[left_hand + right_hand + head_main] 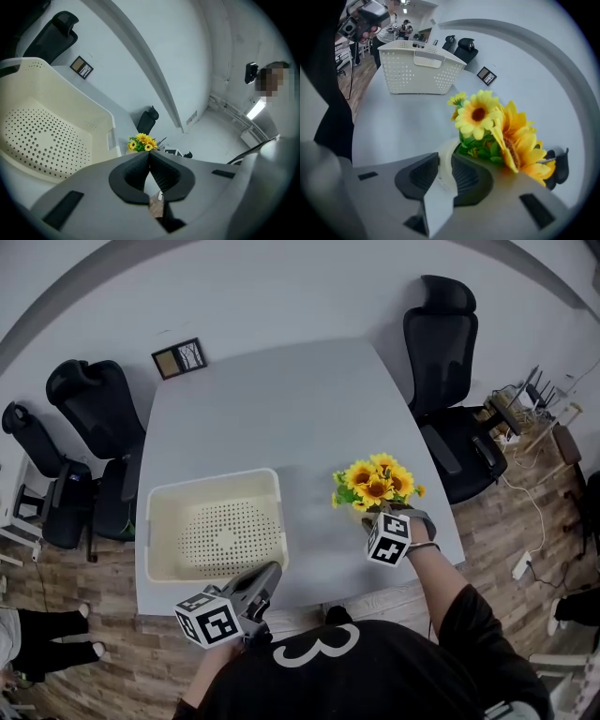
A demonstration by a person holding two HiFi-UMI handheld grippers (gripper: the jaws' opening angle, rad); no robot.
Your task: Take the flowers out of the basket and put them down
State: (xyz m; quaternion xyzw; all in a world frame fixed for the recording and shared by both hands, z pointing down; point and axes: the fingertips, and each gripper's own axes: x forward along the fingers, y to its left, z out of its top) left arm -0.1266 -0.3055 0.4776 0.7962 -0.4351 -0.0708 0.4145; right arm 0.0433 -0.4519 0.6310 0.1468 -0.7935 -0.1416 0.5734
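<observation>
A bunch of yellow artificial sunflowers (375, 486) in a small white pot (446, 152) stands on the grey table (281, 409), right of the cream perforated basket (155, 531). The basket holds nothing. My right gripper (382, 514) points steeply down onto the pot from the near side. In the right gripper view its jaws (445, 165) sit on either side of the pot's rim, with the blooms (497, 126) just beyond. My left gripper (270, 573) hangs at the table's front edge beside the basket's near right corner, jaws together and nothing in them (150, 155).
A small framed picture (179, 358) lies at the table's far left corner. Black office chairs (94, 409) stand along the left side, another chair (441, 343) at the far right. Cables and a power strip (521, 566) lie on the wood floor to the right.
</observation>
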